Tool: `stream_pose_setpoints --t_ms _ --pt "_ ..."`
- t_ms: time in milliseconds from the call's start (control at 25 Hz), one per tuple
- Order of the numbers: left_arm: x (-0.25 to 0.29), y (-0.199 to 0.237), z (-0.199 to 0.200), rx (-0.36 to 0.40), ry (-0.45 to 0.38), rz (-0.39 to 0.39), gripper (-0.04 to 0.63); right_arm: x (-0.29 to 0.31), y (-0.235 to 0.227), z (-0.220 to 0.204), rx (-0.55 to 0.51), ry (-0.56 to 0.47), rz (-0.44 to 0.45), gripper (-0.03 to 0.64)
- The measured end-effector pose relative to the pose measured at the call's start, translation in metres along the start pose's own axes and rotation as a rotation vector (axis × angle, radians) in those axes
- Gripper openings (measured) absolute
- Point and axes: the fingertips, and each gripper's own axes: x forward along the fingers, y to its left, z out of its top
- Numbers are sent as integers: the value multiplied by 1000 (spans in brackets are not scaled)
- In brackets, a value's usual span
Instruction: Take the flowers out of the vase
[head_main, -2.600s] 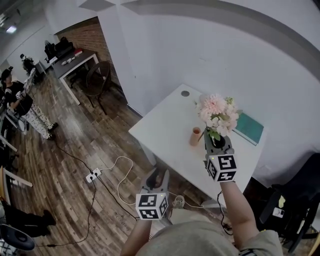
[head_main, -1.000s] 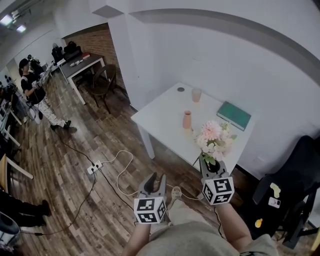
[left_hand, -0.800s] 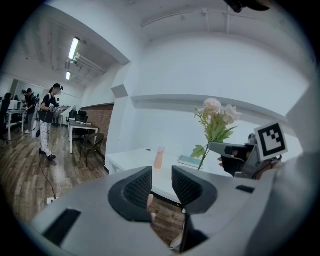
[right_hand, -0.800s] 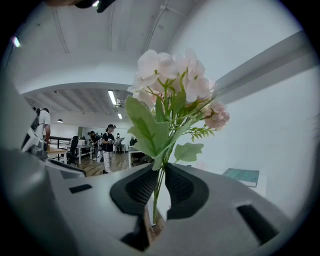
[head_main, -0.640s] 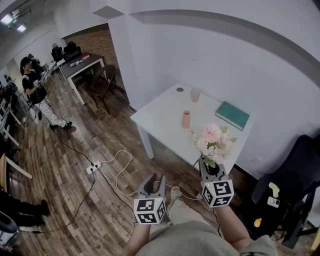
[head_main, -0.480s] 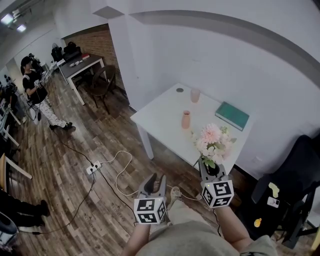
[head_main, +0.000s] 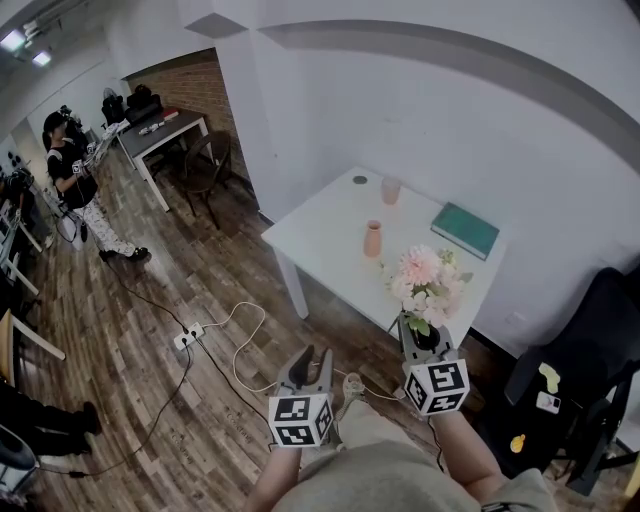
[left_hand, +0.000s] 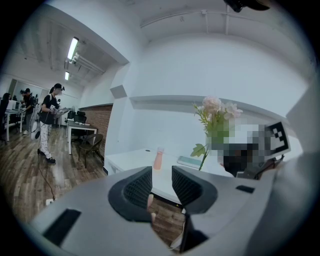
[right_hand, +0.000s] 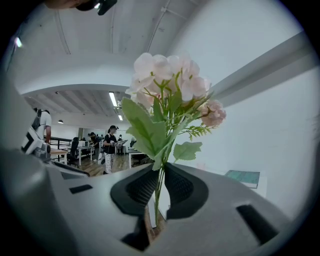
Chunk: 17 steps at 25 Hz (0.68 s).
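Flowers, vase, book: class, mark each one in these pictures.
pink flowers (head_main: 422, 272), head view, on the blossoms.
peach vase (head_main: 372, 240), head view, on its body.
teal book (head_main: 465, 230), head view, on its cover.

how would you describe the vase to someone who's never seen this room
Find the white table against the white wall. The vase stands near its middle, nearer the camera than the pale cup and left of the teal book. It is the only slim, peach-orange upright thing there.

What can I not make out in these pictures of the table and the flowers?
Book cover: head view, too small to read.
Round thing at the table's far corner: head view, too small to name.
Flowers: left gripper view, lower stems under a blur patch.
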Motion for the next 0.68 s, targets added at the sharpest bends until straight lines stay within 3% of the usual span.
stream_pose_setpoints --t_ms 680 --pt "1 2 -2 -1 10 -5 115 2 4 5 21 -26 -2 44"
